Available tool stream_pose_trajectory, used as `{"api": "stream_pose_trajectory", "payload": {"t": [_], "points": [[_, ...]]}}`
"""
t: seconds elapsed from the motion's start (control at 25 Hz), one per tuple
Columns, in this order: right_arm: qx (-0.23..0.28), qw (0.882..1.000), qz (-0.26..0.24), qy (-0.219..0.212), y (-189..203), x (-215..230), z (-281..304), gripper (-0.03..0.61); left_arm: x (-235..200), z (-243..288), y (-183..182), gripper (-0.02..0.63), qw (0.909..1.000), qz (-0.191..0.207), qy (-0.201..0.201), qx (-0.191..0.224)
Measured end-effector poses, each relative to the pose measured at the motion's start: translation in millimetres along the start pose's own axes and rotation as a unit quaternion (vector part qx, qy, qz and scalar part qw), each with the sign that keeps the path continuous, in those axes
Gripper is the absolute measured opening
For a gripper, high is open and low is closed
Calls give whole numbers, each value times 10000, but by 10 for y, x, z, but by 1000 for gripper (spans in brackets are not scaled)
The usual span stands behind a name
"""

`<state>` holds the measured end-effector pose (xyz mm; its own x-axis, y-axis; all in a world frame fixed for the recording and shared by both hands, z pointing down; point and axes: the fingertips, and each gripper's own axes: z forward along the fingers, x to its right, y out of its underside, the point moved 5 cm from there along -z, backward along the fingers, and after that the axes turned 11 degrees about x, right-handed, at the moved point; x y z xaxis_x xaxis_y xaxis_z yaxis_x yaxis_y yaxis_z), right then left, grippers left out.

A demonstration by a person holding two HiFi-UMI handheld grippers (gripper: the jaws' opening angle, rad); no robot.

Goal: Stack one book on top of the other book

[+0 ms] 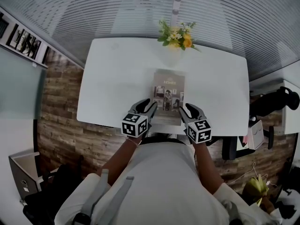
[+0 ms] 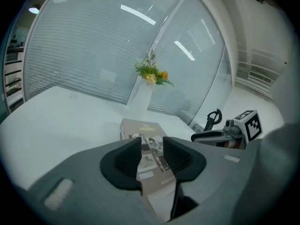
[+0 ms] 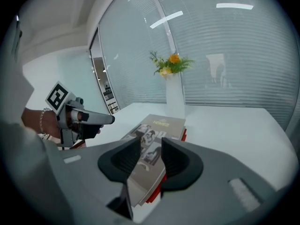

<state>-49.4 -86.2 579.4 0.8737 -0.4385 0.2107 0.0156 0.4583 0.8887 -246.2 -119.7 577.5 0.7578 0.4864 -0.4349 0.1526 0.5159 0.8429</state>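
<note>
Books: grey book (image 1: 168,96) atop red book (image 3: 183,134) on table (image 1: 117,78).
Left tongs (image 1: 149,106): open, empty, near-left corner.
Right tongs (image 1: 189,108): open, empty, near-right corner.

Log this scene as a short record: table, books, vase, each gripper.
table: white, holds the books and vase
top book: grey cover, flat on the red book
red book: only its edge shows under the top book
vase: with flowers, beyond the books
left gripper: jaws apart, empty, by the books' near edge
right gripper: jaws apart, empty, by the books' near edge
stack: already made
</note>
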Motion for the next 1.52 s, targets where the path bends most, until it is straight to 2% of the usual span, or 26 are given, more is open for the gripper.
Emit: {"api": "stream_pose_trajectory", "payload": {"t": [0.24, 0.44, 0.72, 0.96, 1.2, 1.4, 1.52], "points": [[491, 9980, -373, -140, -435, -169, -174, 108, 274, -188, -418, 130, 9961, 466, 395, 640], [913, 9939, -564, -262, -791, -319, -356, 97, 518, -351, -723, 120, 9885, 865, 665, 1051], [1485, 9852, -782, -346, -1273, -517, -619, 84, 769, -549, -1089, 91, 9767, 1193, 897, 1543], [1860, 9740, -1260, -305, -1665, -679, -838, 76, 956, -753, -1416, 75, 9669, 1347, 937, 1952], [2160, 9641, -1517, -278, -2004, -855, -1027, 75, 1095, -938, -1707, 75, 9578, 1521, 912, 2264], [2239, 9579, -1779, -274, -2137, -931, -1112, 72, 1141, -1077, -1894, 61, 9497, 1652, 801, 2535], [2299, 9567, -1771, -233, -2199, -959, -1143, 71, 1139, -1111, -1958, 55, 9481, 1680, 738, 2598]]}}
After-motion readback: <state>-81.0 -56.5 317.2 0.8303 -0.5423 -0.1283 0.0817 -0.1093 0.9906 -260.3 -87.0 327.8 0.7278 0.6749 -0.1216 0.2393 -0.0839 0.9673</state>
